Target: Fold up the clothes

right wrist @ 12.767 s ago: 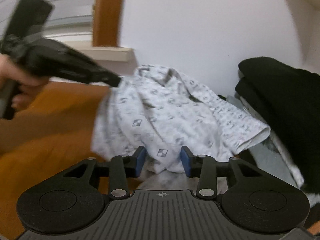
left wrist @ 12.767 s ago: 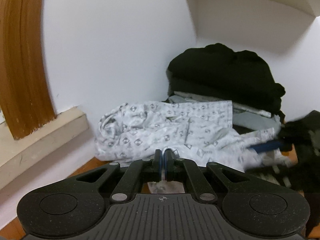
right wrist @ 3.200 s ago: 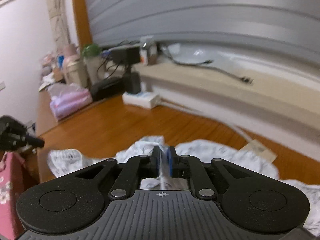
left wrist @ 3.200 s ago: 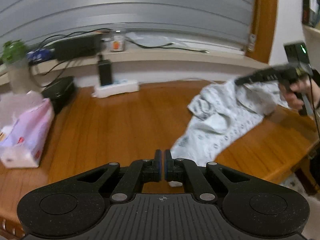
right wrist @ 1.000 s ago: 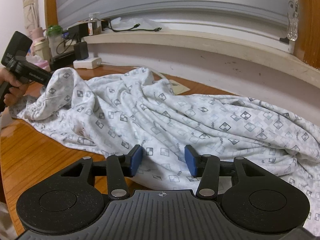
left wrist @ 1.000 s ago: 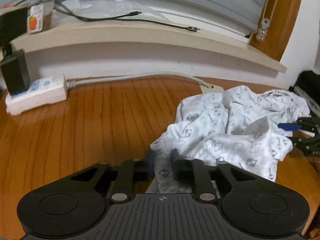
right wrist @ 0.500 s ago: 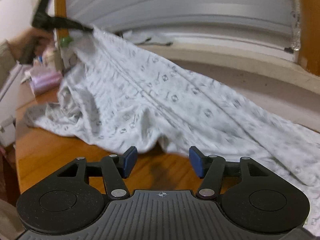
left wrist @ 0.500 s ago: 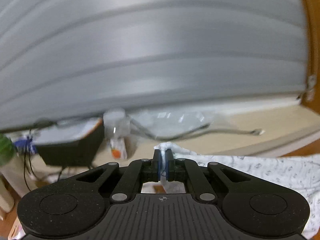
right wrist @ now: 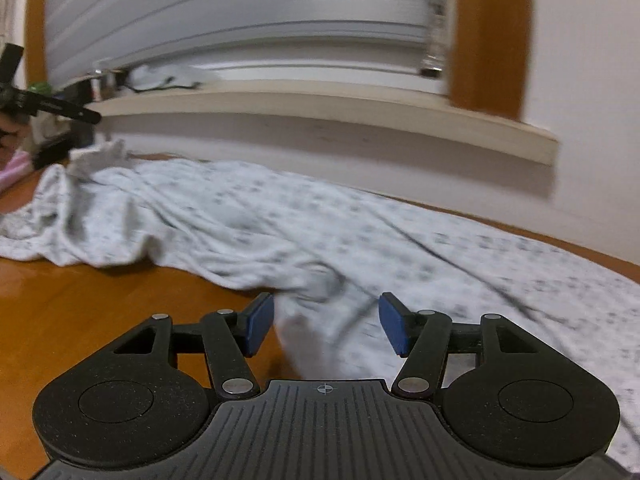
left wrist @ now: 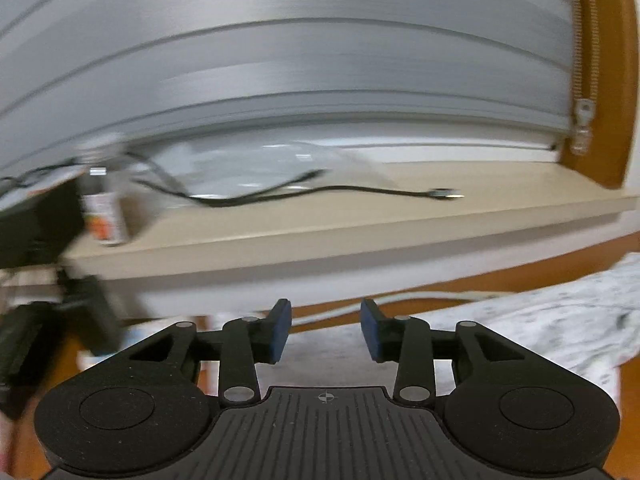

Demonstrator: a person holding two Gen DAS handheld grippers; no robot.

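A white garment with a small dark square print (right wrist: 280,220) lies spread along the wooden table (right wrist: 80,300), blurred by motion. My right gripper (right wrist: 326,326) is open just above its near edge, a fold of cloth rising between the blue pads without being pinched. In the left wrist view my left gripper (left wrist: 325,334) is open and holds nothing, with the garment (left wrist: 540,320) beneath it and to its right. The right wrist view also shows the left gripper (right wrist: 52,109) at far left, above the garment's far end, held by a hand.
A beige window ledge (left wrist: 360,220) runs behind the table, with a black cable (left wrist: 320,192), a small jar (left wrist: 106,212) and dark devices on it. Grey blinds (left wrist: 280,80) hang above. A pink packet (right wrist: 12,168) sits at the far left.
My left gripper was shut on the raised garment half a second ago; now it is open and the cloth has dropped flat on the table. My right gripper stays open and has moved over the cloth edge.
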